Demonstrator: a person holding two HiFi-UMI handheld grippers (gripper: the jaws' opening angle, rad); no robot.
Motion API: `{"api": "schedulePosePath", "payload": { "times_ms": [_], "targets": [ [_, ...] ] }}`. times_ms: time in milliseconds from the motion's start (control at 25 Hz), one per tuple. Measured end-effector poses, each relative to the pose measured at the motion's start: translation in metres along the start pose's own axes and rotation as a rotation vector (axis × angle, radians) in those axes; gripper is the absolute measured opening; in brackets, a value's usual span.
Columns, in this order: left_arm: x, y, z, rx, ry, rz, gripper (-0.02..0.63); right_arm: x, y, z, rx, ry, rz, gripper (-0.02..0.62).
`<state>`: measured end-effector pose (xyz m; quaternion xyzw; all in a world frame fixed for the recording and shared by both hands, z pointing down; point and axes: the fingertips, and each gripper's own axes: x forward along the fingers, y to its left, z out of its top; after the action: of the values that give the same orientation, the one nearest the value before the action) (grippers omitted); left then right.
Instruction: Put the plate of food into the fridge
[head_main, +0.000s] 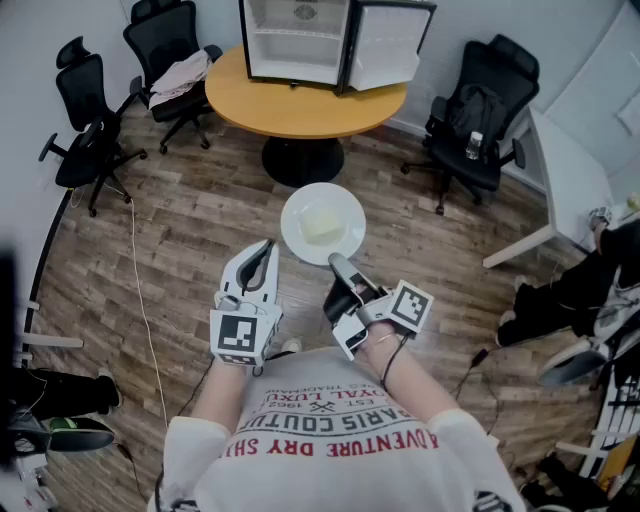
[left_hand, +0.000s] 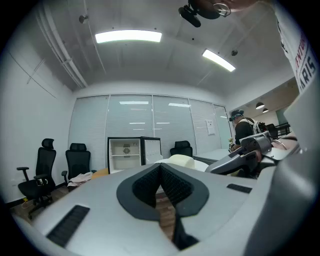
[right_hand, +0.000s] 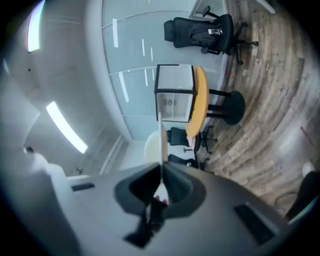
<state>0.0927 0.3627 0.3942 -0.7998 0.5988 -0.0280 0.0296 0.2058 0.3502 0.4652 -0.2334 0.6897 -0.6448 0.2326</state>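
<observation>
plate (head_main: 322, 224) of pale food (head_main: 322, 230) hangs level in mid-air over the wood floor (head_main: 180, 230), face up, probably so nothing slides off. being round it has no long axis; its pinched near rim points back at the person. right gripper (head_main: 338, 265) is clamped tight on that rim. left gripper (head_main: 262, 250) hovers just left, jaws together, empty. far ahead the fridge (head_main: 296, 40) stands door open on the round table (head_main: 300, 108).

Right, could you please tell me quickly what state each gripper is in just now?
The left gripper is closed and holds nothing.
The right gripper is closed on the rim of the plate.
</observation>
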Motion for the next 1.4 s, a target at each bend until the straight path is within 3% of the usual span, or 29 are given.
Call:
{"api": "schedulePosePath", "payload": {
  "times_ms": [520,800,1240,1400],
  "targets": [
    [0.002,0.012,-0.01,-0.015,-0.011,-0.004,0.034,0.01,-0.003,0.0,0.002,-0.027,-0.002,0.037],
    [0.005,0.051,-0.022,-0.024,-0.007,-0.025,0.034,0.044,-0.01,-0.003,-0.002,-0.067,-0.026,0.037],
    [0.013,0.108,-0.034,-0.078,0.029,-0.003,0.034,0.108,-0.012,-0.017,0.018,-0.048,-0.045,0.037],
    [0.023,0.125,-0.041,-0.041,0.029,0.017,0.034,0.126,-0.017,-0.012,0.019,-0.024,-0.048,0.037]
  ]
}}
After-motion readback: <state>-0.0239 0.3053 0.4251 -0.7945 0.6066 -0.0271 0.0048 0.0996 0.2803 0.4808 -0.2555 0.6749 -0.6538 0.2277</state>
